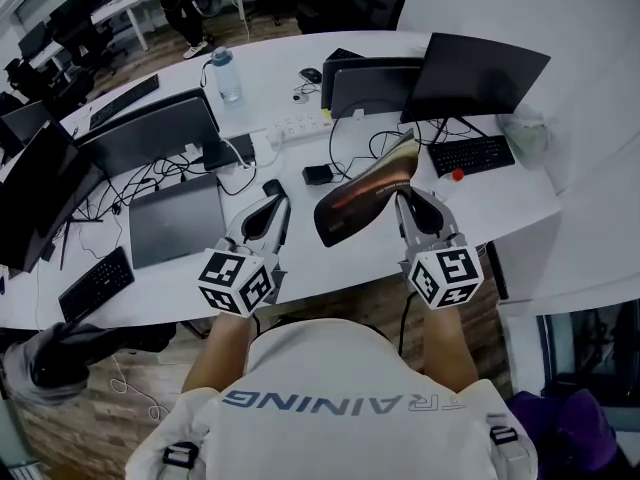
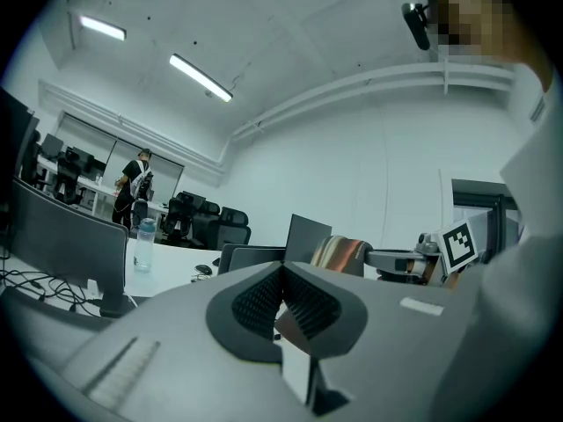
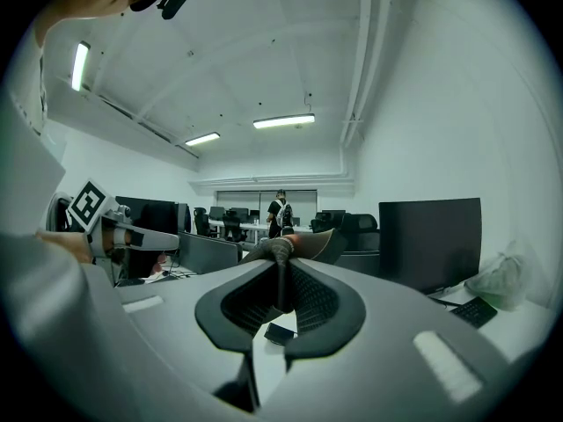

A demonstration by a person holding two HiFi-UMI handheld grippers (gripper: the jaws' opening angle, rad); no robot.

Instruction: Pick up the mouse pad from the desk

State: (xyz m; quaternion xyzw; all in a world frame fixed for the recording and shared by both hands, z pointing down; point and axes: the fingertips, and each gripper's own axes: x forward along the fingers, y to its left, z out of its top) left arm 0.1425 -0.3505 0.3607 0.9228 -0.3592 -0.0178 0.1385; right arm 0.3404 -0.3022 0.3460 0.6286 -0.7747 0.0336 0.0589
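The right gripper (image 1: 405, 198) has its jaws pressed onto one edge of the mouse pad (image 1: 362, 190). The right gripper view shows this well: the two ribbed pads are almost together, with only the thin edge of the pad between them. The mouse pad is off the white desk (image 1: 330, 260), in the air. It is bent into a curve, with a brown shiny face and a dark underside. It reaches from the jaws forward and to the left, above the middle of the desk. Whether its low corner touches the desk cannot be told.

The left gripper (image 1: 272, 206) is just beside the pad, on its left, and does not touch it. In the left gripper view its jaws meet at the tips and hold nothing.

A closed grey laptop (image 1: 178, 230) lies on the desk left of this gripper. A small black box (image 1: 318, 175) lies near the pad. Farther back there are a water bottle (image 1: 227, 76) and a black keyboard (image 1: 470, 155).
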